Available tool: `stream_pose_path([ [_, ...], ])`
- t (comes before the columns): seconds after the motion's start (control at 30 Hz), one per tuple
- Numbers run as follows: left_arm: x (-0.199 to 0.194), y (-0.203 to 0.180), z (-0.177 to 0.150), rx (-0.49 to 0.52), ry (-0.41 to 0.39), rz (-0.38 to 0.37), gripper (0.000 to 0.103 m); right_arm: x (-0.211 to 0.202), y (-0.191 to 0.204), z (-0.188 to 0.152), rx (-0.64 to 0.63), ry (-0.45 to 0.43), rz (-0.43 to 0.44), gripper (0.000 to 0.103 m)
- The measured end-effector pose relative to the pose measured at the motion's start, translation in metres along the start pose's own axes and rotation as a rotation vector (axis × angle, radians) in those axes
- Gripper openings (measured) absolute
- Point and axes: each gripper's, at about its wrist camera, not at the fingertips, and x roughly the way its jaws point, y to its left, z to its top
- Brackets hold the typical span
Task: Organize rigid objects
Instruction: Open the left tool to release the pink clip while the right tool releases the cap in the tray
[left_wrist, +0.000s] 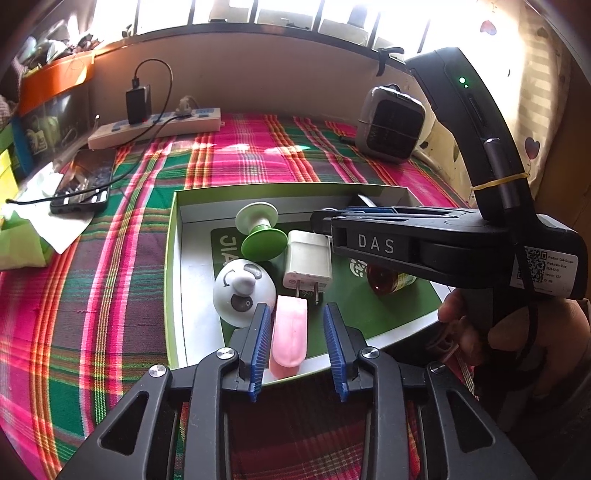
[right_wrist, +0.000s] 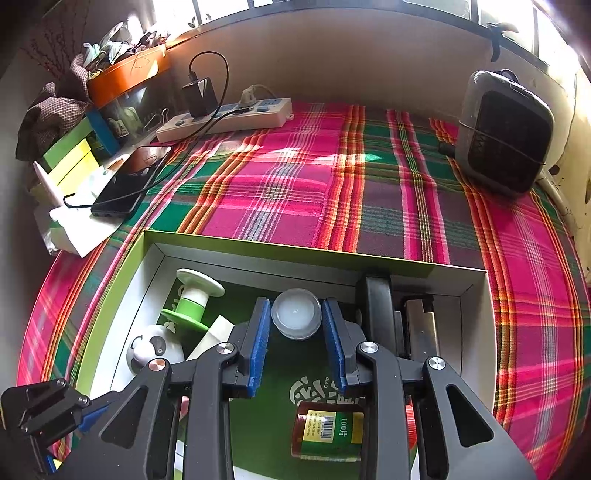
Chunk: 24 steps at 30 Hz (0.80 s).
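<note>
A shallow box (left_wrist: 177, 199) with green rim lies on the plaid cloth, also in the right wrist view (right_wrist: 147, 240). In it lie a green-white spool (left_wrist: 258, 230), a white charger plug (left_wrist: 308, 264), a white panda dome (left_wrist: 243, 290), a pink oblong piece (left_wrist: 290, 334) and an amber bottle (right_wrist: 327, 430). My left gripper (left_wrist: 297, 314) is open with its fingers either side of the pink piece. My right gripper (right_wrist: 295, 308) has its pads against a translucent round cap (right_wrist: 296, 317); it shows from the side in the left wrist view (left_wrist: 325, 221).
A power strip (left_wrist: 155, 127) with a black adapter lies at the back. A phone (left_wrist: 83, 182) on a cable rests at the left on white paper. A grey heater (left_wrist: 391, 123) stands back right. A silver lighter (right_wrist: 421, 325) lies in the box's right side.
</note>
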Motion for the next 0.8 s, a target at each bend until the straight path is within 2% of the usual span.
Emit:
stream_pose_path([
  [0.33,-0.011,-0.004,-0.004,0.006,-0.012,0.02,0.032,-0.018,0.003,-0.005,0.012,-0.029,0.013,0.034],
  [0.8,-0.042,-0.017,-0.016,0.016,-0.044,0.023,0.032,-0.072,-0.001,-0.03,0.023,-0.105,0.027,0.034],
])
